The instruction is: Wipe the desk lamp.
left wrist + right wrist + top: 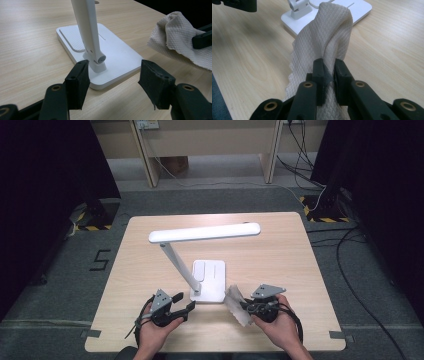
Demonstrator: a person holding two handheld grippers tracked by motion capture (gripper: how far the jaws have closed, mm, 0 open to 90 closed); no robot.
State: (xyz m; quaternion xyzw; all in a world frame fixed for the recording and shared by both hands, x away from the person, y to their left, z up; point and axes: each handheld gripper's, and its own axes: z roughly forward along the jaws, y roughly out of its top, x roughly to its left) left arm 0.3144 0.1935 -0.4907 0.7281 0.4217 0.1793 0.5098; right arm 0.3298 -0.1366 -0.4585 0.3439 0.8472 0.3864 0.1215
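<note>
At the lower middle of the high view, the right gripper (248,306) sits just right of the lamp's base, its jaws pinching a crumpled white paper towel (237,306). From the right gripper view, the two black jaws stand close together with a fold of the paper towel (324,47) clamped between them; the towel rises up the centre of the frame and its loose, scalloped edge hangs down at lower left. Behind it, at the top of that frame, lies the white base (359,10) of the desk lamp.

Lower left of centre in the high view, the left gripper (184,304) is held in the person's left hand (155,332), close to the foot of the lamp's slanted arm (179,265). Its own view shows the jaws spread wide with nothing between them, pointing at the hinge (101,59) where the arm meets the base (120,57). The towel (180,42) appears at the upper right of that frame.

The lamp's long head (205,233) stretches level across the upper middle of the wooden counter (285,255).
</note>
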